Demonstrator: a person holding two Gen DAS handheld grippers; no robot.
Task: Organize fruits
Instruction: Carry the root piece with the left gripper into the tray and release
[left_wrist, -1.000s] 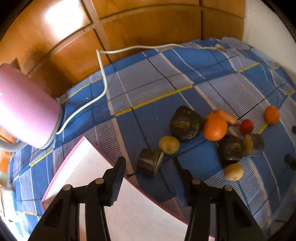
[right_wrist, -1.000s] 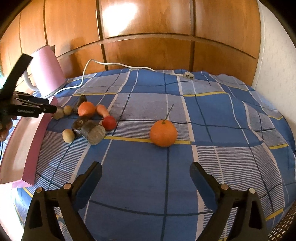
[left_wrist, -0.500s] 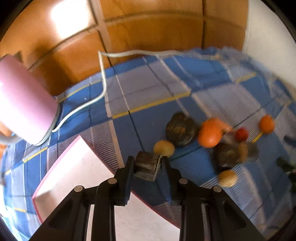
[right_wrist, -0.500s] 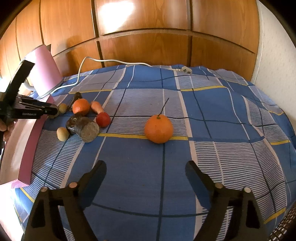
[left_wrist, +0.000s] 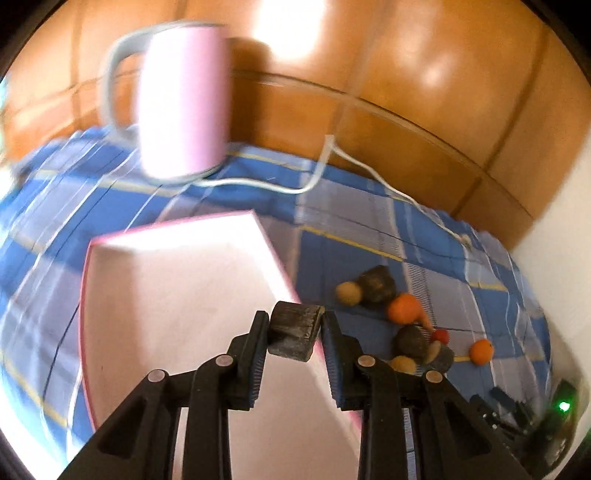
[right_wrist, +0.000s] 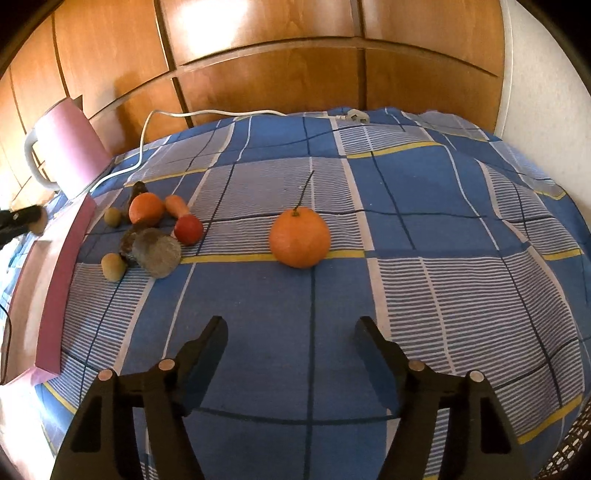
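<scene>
My left gripper (left_wrist: 293, 326) is shut on a dark, rough chunk of fruit (left_wrist: 293, 332) and holds it over the near right edge of the pink-rimmed white tray (left_wrist: 166, 295). The other fruits lie clustered on the blue checked cloth to the right: a yellow-brown round one (left_wrist: 348, 293), a dark piece (left_wrist: 376, 284), an orange (left_wrist: 403, 308). In the right wrist view a stemmed orange (right_wrist: 299, 236) sits alone mid-cloth, well ahead of my right gripper (right_wrist: 291, 332), whose jaws are closing with nothing between them. The left gripper's tip (right_wrist: 26, 218) shows at the far left.
A pink kettle (left_wrist: 183, 99) with a grey handle stands behind the tray, its white cable (left_wrist: 325, 173) trailing across the cloth to a plug (right_wrist: 356, 117). Wooden panels back the bed. A small red fruit (right_wrist: 188, 229) and a grey-brown cut piece (right_wrist: 157, 252) lie in the cluster.
My left gripper closed on the dark chunk, lifted it off the cloth and swung left over the tray while rolling. The right gripper's jaws narrowed and it stayed put.
</scene>
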